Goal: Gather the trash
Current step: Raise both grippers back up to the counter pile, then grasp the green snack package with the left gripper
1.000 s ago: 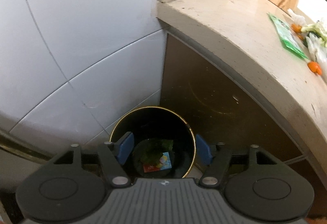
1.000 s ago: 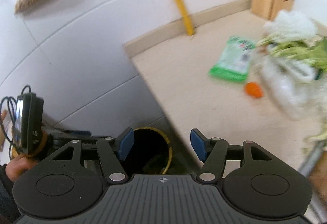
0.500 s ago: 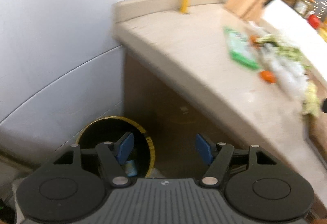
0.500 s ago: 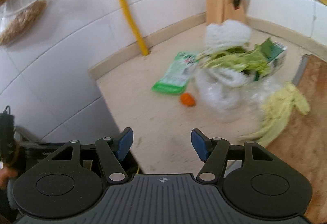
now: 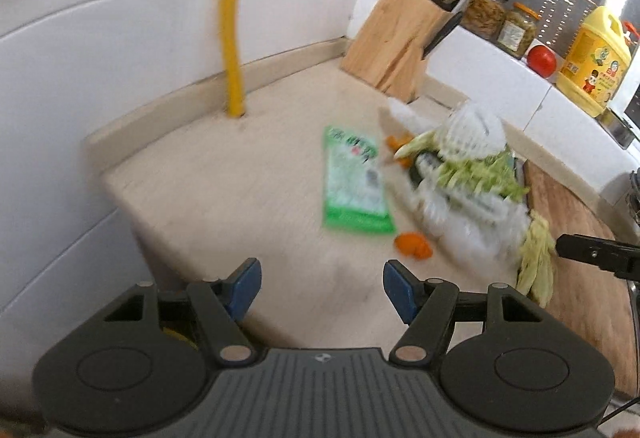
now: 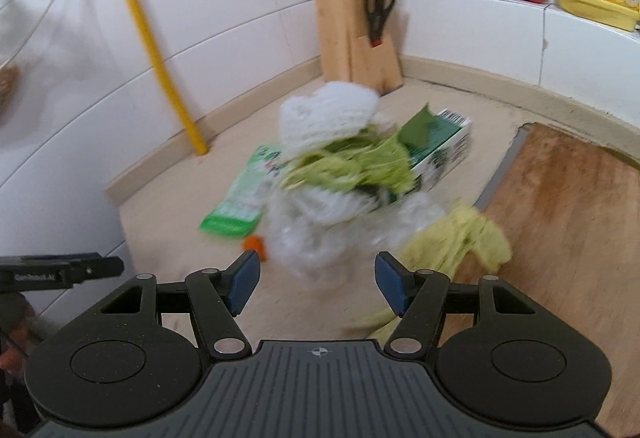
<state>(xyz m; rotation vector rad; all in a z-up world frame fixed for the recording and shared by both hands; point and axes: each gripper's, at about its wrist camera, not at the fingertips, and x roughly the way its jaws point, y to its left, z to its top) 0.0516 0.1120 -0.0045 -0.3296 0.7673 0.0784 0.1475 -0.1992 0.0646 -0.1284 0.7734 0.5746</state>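
While hovering over counter point(image 5: 224, 206) | left gripper point(image 5: 322, 288) and right gripper point(image 6: 316, 280) both gaping, holding nothing | trash heap point(image 6: 344, 190) lying just ahead of right fingertips | approaching; next needing closing around scraps

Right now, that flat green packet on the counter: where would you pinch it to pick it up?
Probably by its near short edge. The green packet lies flat, apart from the scrap pile, lengthwise away from the open left gripper, so coming from above, one finger must slip under that edge.
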